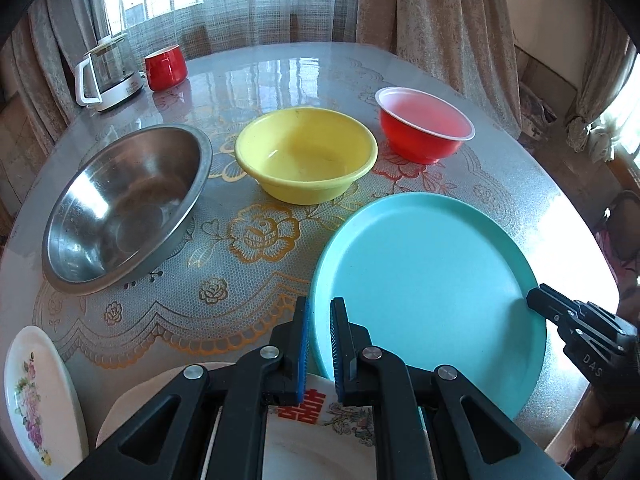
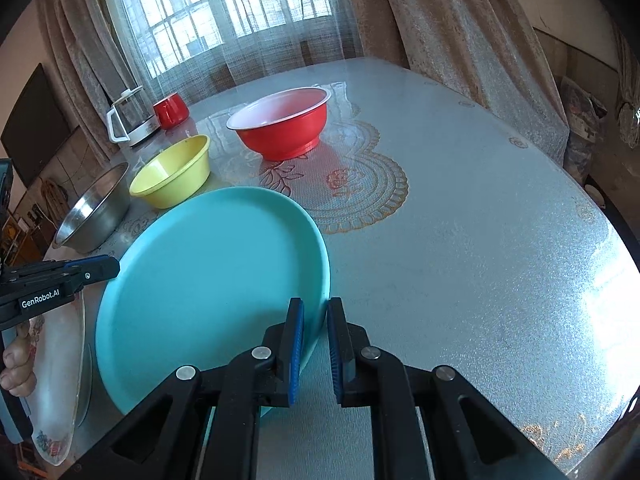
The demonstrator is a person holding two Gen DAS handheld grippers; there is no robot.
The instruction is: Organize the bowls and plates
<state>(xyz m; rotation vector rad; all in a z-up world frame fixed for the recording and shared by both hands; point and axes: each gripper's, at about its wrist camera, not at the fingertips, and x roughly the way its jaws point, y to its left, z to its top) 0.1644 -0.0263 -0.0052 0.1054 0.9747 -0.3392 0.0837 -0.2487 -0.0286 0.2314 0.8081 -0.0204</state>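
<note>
Left wrist view: left gripper [image 1: 320, 312] at lower centre, jaws clenched on the near-left rim of the teal plate [image 1: 432, 292]; right gripper [image 2: 316, 312] grips the same plate's opposite rim, jaws clenched. Beyond, across the upper frame on the bench [image 1: 280, 76], stand a steel bowl [image 1: 128, 208], yellow bowl [image 1: 306, 152] and red bowl [image 1: 424, 124]

Your right gripper [image 2: 316, 350] has its jaws clamped on the near right rim of the turquoise plate [image 2: 208, 288]; your left gripper [image 2: 105, 267] grips the opposite edge. Behind it on the table [image 2: 480, 240] stand a steel bowl [image 2: 96, 216], yellow bowl [image 2: 172, 178] and red bowl [image 2: 284, 124].
</note>
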